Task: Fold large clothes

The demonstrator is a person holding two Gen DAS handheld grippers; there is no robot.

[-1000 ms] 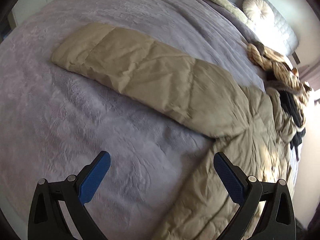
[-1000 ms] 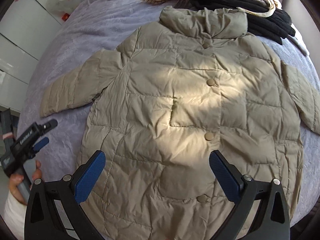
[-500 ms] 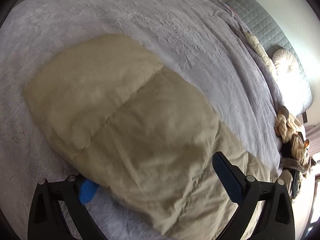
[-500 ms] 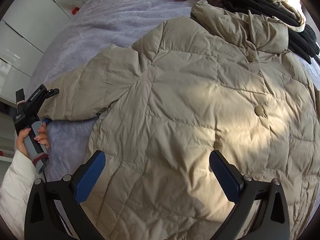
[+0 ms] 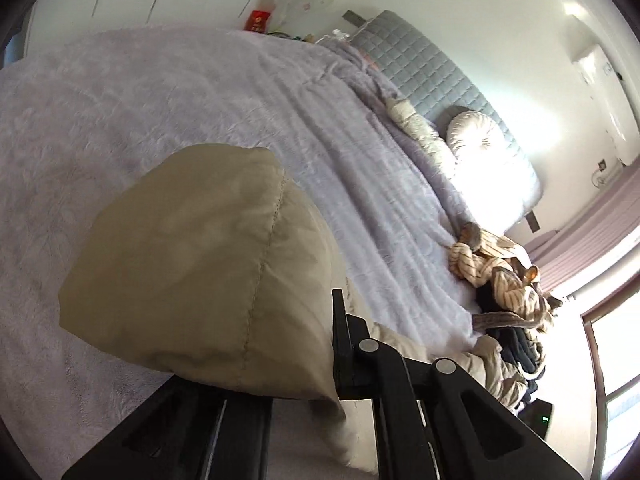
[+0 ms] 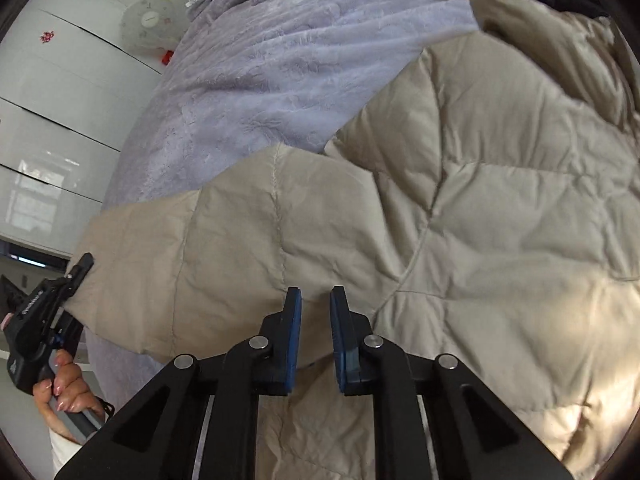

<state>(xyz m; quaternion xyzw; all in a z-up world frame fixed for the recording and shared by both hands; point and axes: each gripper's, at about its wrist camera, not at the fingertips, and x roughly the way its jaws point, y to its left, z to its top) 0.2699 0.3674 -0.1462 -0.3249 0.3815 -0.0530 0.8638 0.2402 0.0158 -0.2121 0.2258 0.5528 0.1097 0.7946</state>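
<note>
A beige quilted puffer jacket [image 6: 500, 208] lies spread on the purple bedspread [image 5: 160, 100]. My left gripper [image 5: 326, 314] is shut on the end of its sleeve [image 5: 200, 272]. The sleeve end is lifted off the bed and bulges over the fingers, hiding one of them. In the right wrist view that same gripper [image 6: 78, 270] shows at the cuff, held by a hand [image 6: 64, 384]. My right gripper [image 6: 316, 304] points down at the sleeve's base near the jacket's side. Its jaws are closing, and a fold of jacket fabric is pinched between the blue pads [image 6: 294, 320].
A heap of striped and black clothes [image 5: 508, 280] lies past the jacket's collar. A round white cushion [image 5: 476, 136] and a quilted grey headboard [image 5: 420, 60] are at the bed's far end. A fan [image 6: 150, 24] and white wardrobe doors [image 6: 52, 128] stand beyond the bed.
The left gripper slid onto the sleeve end, shut on it and raised it off the bed. The right gripper came down towards the sleeve's base and its wide jaws closed on the fabric.
</note>
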